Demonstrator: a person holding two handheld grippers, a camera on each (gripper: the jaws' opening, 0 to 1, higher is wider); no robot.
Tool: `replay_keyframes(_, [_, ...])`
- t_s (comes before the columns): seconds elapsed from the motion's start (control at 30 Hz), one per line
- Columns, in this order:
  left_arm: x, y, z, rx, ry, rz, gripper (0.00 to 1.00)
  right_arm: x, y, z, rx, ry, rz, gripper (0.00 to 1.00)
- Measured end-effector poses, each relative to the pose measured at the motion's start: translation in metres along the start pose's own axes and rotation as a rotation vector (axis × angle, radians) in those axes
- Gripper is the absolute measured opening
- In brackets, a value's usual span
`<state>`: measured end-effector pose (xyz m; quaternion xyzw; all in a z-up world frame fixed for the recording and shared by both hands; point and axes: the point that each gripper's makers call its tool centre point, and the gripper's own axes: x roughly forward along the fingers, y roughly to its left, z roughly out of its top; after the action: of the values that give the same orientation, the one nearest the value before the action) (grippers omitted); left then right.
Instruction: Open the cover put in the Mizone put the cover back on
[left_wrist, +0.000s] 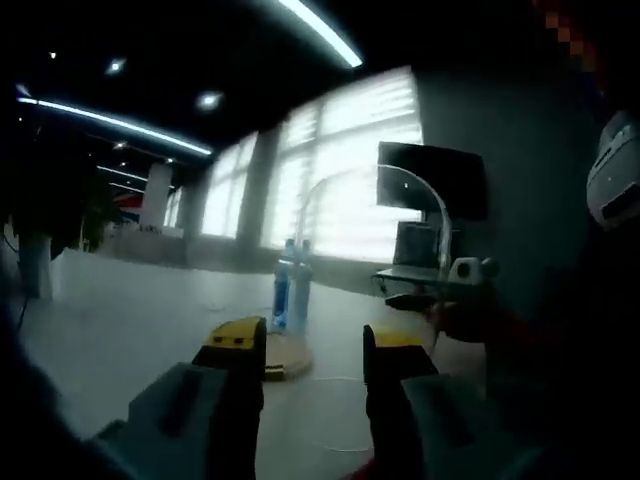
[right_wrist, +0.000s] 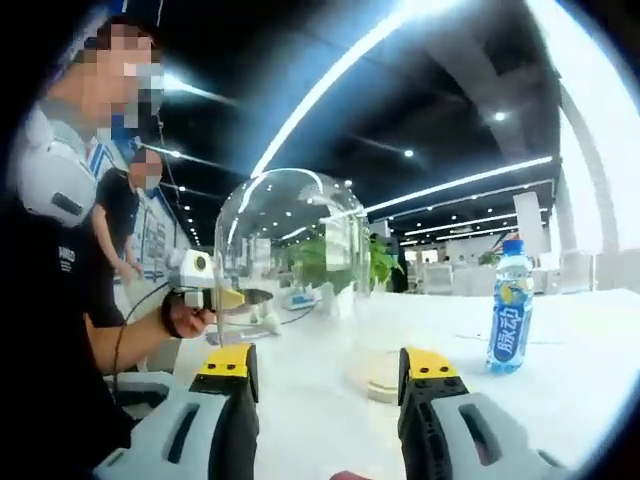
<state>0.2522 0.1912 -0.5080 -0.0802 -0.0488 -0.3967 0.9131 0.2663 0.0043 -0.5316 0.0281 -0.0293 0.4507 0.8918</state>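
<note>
I've got both grippers wide open, left gripper (left_wrist: 315, 345) and right gripper (right_wrist: 325, 365), nothing held; glass cover (right_wrist: 290, 260) sits on its wooden base (right_wrist: 375, 380); Mizone bottle (right_wrist: 511, 305) waits outside on the table (right_wrist: 560, 390); everything's left to do.

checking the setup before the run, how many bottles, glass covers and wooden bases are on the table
Bottles (blue-labelled drink): 1, the bottle standing upright on the table
Clear dome covers: 1, the dome cover, off the base
Round wooden bases: 1, the wooden base, nothing on it
Total: 3
</note>
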Motion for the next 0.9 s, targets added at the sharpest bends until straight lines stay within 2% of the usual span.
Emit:
replay_keyframes(0.13, [-0.001,0.008,-0.013,0.006,0.028,0.035,0.35,-0.01,-0.01,-0.006,0.025,-0.002,-0.061,0.45])
replay_keyframes(0.3, [-0.003,0.016,-0.027,-0.001,0.052,0.072,0.35,-0.019,-0.024,-0.007,0.085,-0.041,-0.131,0.42])
replay_keyframes(0.43, [-0.006,0.025,-0.038,0.021,0.077,0.119,0.34,-0.025,-0.034,-0.013,0.071,-0.036,-0.191,0.42])
replay_keyframes(0.57, [-0.01,0.039,-0.044,0.065,0.072,0.17,0.34,-0.029,-0.038,-0.018,0.055,-0.035,-0.225,0.41])
replay_keyframes(0.73, [-0.011,0.052,-0.049,0.052,0.06,0.219,0.34,-0.032,-0.044,-0.024,0.037,-0.027,-0.261,0.38])
replay_keyframes(0.83, [-0.01,0.055,-0.053,0.067,0.077,0.239,0.23,-0.033,-0.049,-0.027,0.054,-0.034,-0.283,0.36])
replay_keyframes(0.9, [-0.009,0.058,-0.052,0.069,0.075,0.251,0.2,-0.035,-0.056,-0.03,0.061,-0.038,-0.315,0.32])
